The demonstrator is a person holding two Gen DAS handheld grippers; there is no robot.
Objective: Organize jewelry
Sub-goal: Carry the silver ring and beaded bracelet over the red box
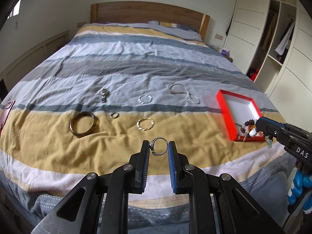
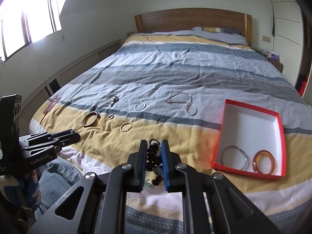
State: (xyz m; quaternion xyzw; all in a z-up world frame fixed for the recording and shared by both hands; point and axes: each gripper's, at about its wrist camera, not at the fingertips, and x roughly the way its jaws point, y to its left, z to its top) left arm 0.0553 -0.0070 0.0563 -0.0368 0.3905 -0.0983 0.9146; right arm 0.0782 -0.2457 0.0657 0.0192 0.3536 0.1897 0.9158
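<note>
L claw is pinching a silver ring above the bed. R claw is gripping a dark bead bracelet, hanging w/ beads below. Red box is sitting on the bed at right, holding 2 bangles. Other rings & chains are lying spread on the cover.

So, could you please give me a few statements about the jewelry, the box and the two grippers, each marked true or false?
1. The left gripper holds a silver ring. True.
2. The right gripper is empty. False: its jaws grip a dark beaded bracelet.
3. The red box holds two bangles. True: a silver bangle and an amber bangle.
4. The gold bangle lies in the box. False: it lies on the bedspread.
</note>
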